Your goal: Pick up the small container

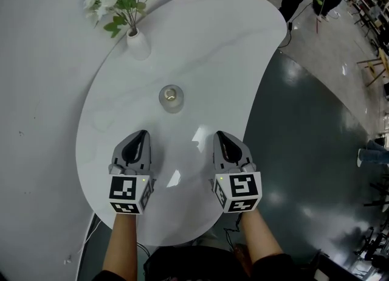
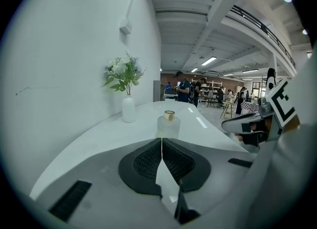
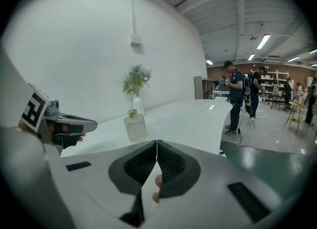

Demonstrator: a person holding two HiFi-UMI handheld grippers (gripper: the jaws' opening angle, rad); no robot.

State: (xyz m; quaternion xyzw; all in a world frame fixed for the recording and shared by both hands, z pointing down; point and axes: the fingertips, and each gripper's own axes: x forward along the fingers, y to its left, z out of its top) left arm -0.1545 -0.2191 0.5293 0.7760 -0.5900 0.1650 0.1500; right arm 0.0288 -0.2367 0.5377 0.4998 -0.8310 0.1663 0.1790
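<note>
The small container (image 1: 171, 98) is a frosted glass bottle with a gold cap, standing upright near the middle of the white table (image 1: 206, 42). It shows straight ahead in the left gripper view (image 2: 168, 124) and ahead to the left in the right gripper view (image 3: 135, 125). My left gripper (image 1: 142, 134) hovers over the table just short of the bottle and to its left, jaws shut with nothing between them. My right gripper (image 1: 219, 135) is level with it, to the bottle's right, also shut and empty. Neither touches the bottle.
A white vase (image 1: 137, 43) with pale flowers stands at the table's far left, beyond the bottle. The curved table edge (image 1: 258, 91) drops to a dark glossy floor on the right. People stand far off across the room (image 3: 237, 99).
</note>
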